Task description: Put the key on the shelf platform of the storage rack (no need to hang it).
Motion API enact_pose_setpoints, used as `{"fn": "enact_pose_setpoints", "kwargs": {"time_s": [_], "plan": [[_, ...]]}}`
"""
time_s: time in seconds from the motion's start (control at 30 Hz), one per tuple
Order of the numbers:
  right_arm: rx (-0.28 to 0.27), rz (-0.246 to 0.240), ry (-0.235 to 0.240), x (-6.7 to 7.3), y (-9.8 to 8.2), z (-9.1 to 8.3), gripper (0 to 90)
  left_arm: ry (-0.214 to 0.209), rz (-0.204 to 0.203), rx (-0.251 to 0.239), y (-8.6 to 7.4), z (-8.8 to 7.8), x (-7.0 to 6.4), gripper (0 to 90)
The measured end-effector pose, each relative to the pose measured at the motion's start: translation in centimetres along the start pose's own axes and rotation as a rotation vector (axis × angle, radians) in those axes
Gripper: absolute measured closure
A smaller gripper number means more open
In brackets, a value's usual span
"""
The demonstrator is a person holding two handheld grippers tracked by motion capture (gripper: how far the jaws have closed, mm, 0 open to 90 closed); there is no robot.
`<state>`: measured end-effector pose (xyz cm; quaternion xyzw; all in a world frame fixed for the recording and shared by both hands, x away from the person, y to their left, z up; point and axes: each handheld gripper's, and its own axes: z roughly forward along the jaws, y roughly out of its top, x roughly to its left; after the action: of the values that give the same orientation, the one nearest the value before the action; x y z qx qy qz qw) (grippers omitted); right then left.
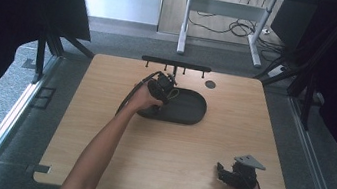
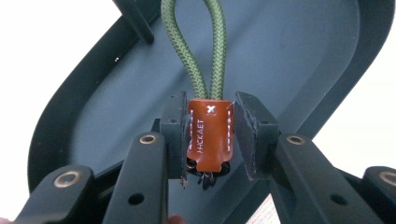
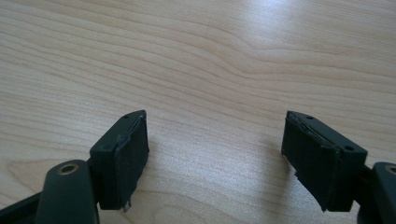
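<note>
Keychain of green braided cord [image 2: 205, 56] with a brown leather tab [image 2: 210, 137], stitched white and stamped with small letters, gripped in the left gripper [image 2: 211, 140] by the tab, both black pads [image 2: 250, 135] pressing on its sides. Cord loop pointing away from the jaws, over the floor of a dark oval plastic tray [image 2: 303, 60]. Small dark metal ring [image 2: 208, 177] hanging under the tab, partly hidden.

Seen from the high view: left gripper [image 1: 163, 86] over the left end of the same tray [image 1: 189, 109], which lies on the far middle of the light wooden table [image 1: 100, 130]. Left hand [image 1: 144, 98] wrapped around the gripper body, forearm stretched from the near edge. Just behind the tray, at the far edge, a black bar with short hooks [image 1: 176, 64] and, to the right of it, a small dark round hole [image 1: 210, 84].

Right gripper [image 1: 231, 173] low at the near right corner of the table, well apart from the tray. Jaws spread wide, pads [image 3: 123, 156] bare, holding nothing, plain wood grain between them.
</note>
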<state>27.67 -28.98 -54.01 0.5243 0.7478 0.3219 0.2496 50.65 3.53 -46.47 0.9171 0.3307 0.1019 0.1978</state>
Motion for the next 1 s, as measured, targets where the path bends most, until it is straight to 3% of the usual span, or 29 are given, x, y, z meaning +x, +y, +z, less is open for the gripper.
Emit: {"fn": "enact_pose_setpoints", "kwargs": {"time_s": [0.23, 0.4, 0.53, 0.63, 0.8, 0.97, 1.0], "plan": [[0.000, 0.002, 0.001, 0.0, 0.0, 0.0, 23.2, -0.019, -0.010, 0.020, -0.2, 0.7, -0.2, 65.5], [0.000, 0.002, 0.000, -0.1, 0.0, 0.0, 23.2, -0.023, -0.003, -0.004, -0.4, 0.0, -0.4, 62.5], [-0.001, 0.001, -0.001, 0.0, 0.0, 0.0, 23.3, -0.044, -0.010, -0.038, -0.9, -1.2, -0.4, 59.1], [-0.001, 0.000, 0.000, -0.1, 0.0, 0.0, 23.3, -0.078, -0.031, -0.090, -1.4, -2.5, -0.6, 57.0], [-0.001, 0.001, -0.003, 0.0, 0.0, 0.0, 23.4, -0.108, -0.013, -0.140, -2.4, -4.5, -1.3, 53.3], [-0.001, -0.001, 0.001, -0.1, 0.0, 0.0, 23.4, -0.104, 0.020, -0.168, -3.7, -6.0, -2.0, 52.0], [-0.001, 0.000, 0.000, -0.1, 0.0, 0.0, 23.4, -0.109, -0.002, -0.166, -4.0, -6.2, -2.3, 51.4]]}}
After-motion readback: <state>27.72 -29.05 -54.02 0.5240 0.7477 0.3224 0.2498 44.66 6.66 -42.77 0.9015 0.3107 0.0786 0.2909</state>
